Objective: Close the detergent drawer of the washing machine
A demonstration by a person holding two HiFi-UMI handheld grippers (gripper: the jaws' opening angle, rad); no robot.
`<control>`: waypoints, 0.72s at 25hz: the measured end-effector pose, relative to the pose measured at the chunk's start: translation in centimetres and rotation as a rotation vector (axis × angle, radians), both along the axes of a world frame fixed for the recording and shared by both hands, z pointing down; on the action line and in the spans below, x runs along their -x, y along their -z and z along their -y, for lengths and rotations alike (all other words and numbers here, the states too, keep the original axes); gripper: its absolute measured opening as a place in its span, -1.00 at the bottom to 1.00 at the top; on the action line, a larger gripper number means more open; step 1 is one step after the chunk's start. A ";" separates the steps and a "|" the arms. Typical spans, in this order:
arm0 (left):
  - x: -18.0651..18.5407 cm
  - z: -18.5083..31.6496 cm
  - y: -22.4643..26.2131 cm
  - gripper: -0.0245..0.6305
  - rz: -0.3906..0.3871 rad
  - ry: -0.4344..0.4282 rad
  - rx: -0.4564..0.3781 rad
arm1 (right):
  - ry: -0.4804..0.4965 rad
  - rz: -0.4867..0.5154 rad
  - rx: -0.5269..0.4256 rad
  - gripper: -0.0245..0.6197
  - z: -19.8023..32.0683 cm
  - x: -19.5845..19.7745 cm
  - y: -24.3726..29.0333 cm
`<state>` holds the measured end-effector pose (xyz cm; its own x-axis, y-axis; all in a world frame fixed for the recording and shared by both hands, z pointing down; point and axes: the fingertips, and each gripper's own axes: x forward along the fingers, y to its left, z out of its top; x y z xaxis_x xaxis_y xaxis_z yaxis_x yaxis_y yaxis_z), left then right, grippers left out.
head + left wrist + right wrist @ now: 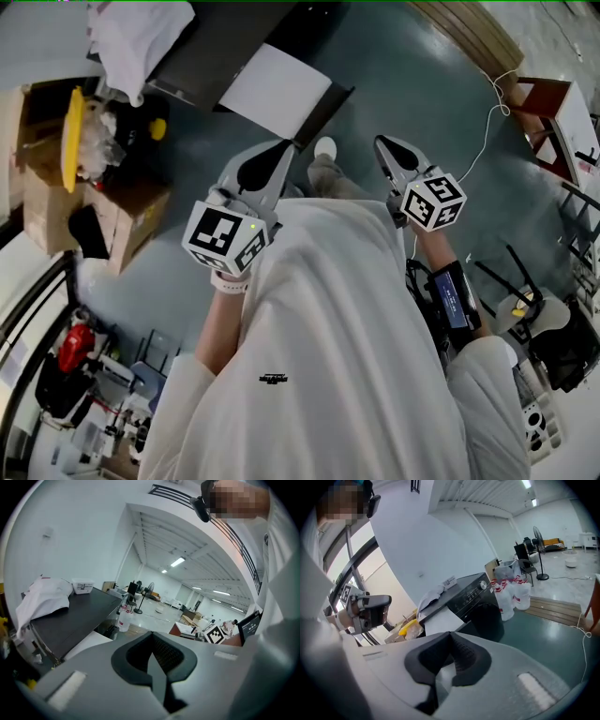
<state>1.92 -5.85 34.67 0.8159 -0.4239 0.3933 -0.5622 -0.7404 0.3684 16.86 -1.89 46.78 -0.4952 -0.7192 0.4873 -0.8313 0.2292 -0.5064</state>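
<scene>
The washing machine point(220, 42) is a dark box at the top of the head view, a few steps away across the floor. A white flat panel point(277, 89) juts from its front; I cannot tell whether it is the drawer. White cloth point(141, 37) lies on its lid. Both grippers are held up near the person's chest, far from the machine. My left gripper point(281, 148) and right gripper point(382, 142) have their jaws together and hold nothing. The machine point(473, 602) also shows in the right gripper view, and its black lid point(75, 616) in the left gripper view.
Open cardboard boxes point(75, 178) with a yellow item stand left of the machine. A white cable point(483, 141) runs over the green floor to a red-brown crate point(548, 112). Plastic bottles point(513, 597) stand beside the machine. The person's shoe point(324, 148) is between the grippers.
</scene>
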 end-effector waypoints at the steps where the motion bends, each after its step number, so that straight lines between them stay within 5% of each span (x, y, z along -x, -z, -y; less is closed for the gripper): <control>1: -0.1 0.1 -0.2 -0.87 0.004 0.005 0.001 | 0.002 0.011 0.000 -0.92 0.2 -0.1 0.0; 18: -0.9 0.2 -2.3 -0.87 0.023 0.010 0.038 | -0.055 0.126 0.109 -0.92 -0.1 0.8 -4.0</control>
<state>2.87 -6.01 37.00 0.8022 -0.4163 0.4279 -0.5781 -0.7207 0.3826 16.04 -1.76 50.82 -0.5187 -0.6933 0.5003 -0.7695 0.1237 -0.6265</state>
